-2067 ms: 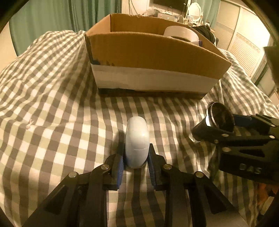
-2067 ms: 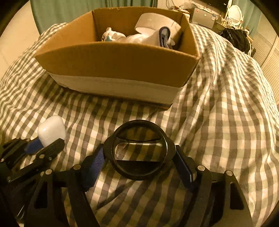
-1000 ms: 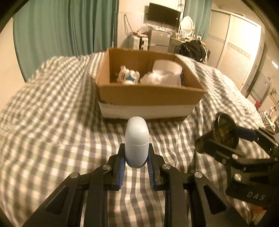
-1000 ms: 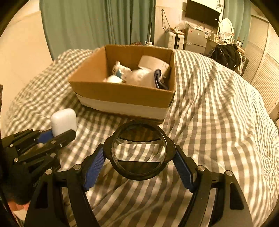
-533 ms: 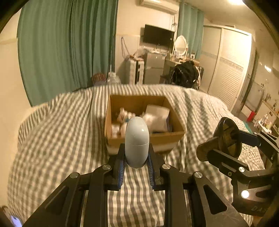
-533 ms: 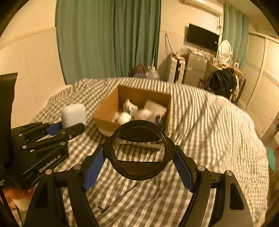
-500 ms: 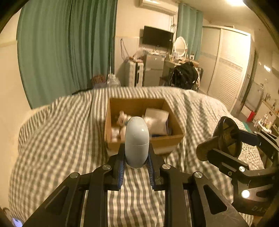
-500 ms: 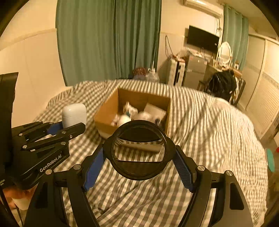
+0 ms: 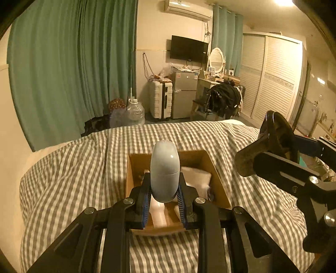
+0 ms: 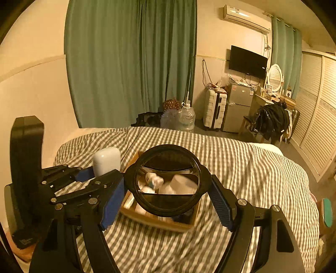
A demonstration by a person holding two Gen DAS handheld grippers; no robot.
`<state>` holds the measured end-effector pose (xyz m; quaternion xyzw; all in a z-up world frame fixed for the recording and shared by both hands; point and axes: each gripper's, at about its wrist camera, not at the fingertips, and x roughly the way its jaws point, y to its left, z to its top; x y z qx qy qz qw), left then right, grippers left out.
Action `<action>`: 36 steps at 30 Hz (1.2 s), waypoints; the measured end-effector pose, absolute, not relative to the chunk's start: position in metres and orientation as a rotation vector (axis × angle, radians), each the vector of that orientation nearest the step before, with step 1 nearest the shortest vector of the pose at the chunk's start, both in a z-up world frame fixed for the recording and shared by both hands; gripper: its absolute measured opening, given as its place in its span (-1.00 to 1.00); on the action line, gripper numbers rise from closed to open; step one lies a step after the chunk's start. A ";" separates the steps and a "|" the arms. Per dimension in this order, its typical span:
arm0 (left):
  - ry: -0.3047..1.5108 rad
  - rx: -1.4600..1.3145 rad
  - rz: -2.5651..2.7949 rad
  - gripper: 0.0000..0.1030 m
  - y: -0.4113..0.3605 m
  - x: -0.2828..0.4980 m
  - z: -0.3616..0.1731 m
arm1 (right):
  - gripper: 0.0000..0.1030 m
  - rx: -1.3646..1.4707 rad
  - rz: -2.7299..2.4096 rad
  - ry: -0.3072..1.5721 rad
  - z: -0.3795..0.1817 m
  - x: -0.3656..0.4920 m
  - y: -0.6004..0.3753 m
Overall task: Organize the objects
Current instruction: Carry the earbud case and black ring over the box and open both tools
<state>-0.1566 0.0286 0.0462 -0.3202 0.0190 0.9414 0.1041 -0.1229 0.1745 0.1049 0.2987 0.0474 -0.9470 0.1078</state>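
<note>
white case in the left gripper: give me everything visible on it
The white case is a smooth, glossy, plastic-looking capsule with rounded ends and a thin seam across its lower half, lid shut. It stands upright, clamped at its lower sides between the blue pads of the left gripper, held in the air in line with the open cardboard box on the checked bedspread. Nothing else touches it.

Dim warm amber light, ceiling lamp glare top right, strong fisheye bending, dark vignetted corners, slight motion blur

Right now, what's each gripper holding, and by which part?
The left gripper grips the white case by its lower sides. The right gripper clamps the round lens across its black rim.
</note>
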 end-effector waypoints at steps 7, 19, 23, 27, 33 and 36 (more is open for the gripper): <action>0.084 -0.995 2.759 -0.56 0.033 -0.220 0.026 | 0.48 0.930 -2.769 0.041 0.086 -0.190 0.182; 0.097 -1.202 2.661 -0.56 0.049 -0.288 -0.062 | 0.48 1.153 -2.692 -0.048 -0.011 -0.272 0.197; 0.089 -1.261 2.630 -0.56 0.050 -0.297 -0.084 | 0.48 1.209 -2.673 -0.044 -0.033 -0.284 0.198; 0.049 -1.293 2.597 -0.56 0.048 -0.296 -0.097 | 0.48 1.230 -2.662 -0.063 -0.045 -0.290 0.202; 0.055 -1.311 2.590 -0.56 0.046 -0.295 -0.104 | 0.49 1.256 -2.650 -0.084 -0.054 -0.291 0.206; 0.041 -1.304 2.585 -0.48 0.045 -0.293 -0.103 | 0.60 1.274 -2.641 -0.084 -0.056 -0.289 0.206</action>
